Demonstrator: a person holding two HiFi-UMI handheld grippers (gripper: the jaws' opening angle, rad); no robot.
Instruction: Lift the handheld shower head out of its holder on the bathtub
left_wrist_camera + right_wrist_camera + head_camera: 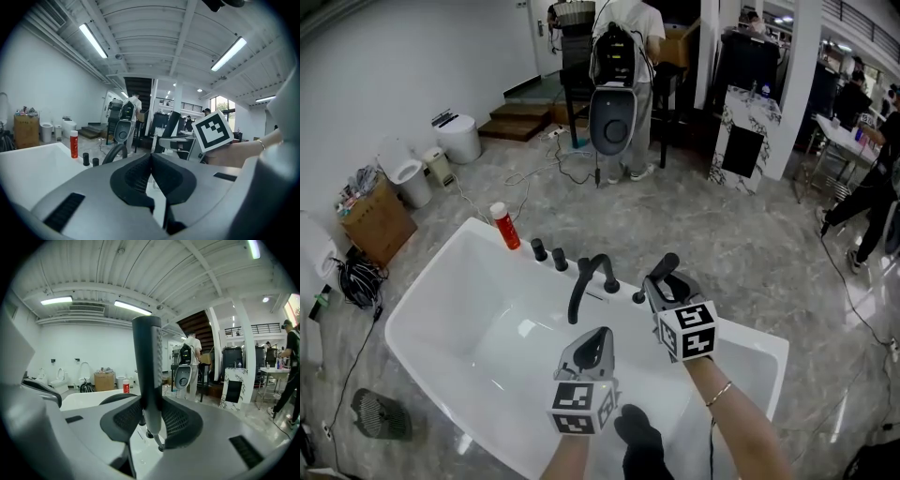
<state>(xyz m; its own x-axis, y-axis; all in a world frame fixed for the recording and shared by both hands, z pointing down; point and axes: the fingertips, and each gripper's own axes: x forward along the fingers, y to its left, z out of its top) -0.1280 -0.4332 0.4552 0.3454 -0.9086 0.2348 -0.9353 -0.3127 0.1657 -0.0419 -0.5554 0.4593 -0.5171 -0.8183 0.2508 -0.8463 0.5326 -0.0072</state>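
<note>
A: What fills most of the head view?

B: A glossy white oval bathtub [441, 309] on a grey marbled floor [722, 234]. A curved matte-black spout faucet [586, 281] rises from its far rim.

A: And the two tools?

B: The right gripper [661, 286] is over the rim just right of the faucet, and the left gripper [595, 342] is over the basin, nearer the person.

A: Where is the shower head?

B: The slim dark-grey wand-shaped handheld shower head [664, 267] stands upright in the right gripper [151, 416], which is clamped on it. In the right gripper view the wand [147, 366] rises high above the pads, and its lower end pokes out beneath them.

A: The left one?

B: The left gripper [151, 173] has its jaws pressed together with nothing in them.

A: Anything smaller?

B: A red cylindrical bottle with a white cap [504, 226] stands on the rim at the left. Two short black round knobs [549, 254] sit between it and the faucet.
</note>
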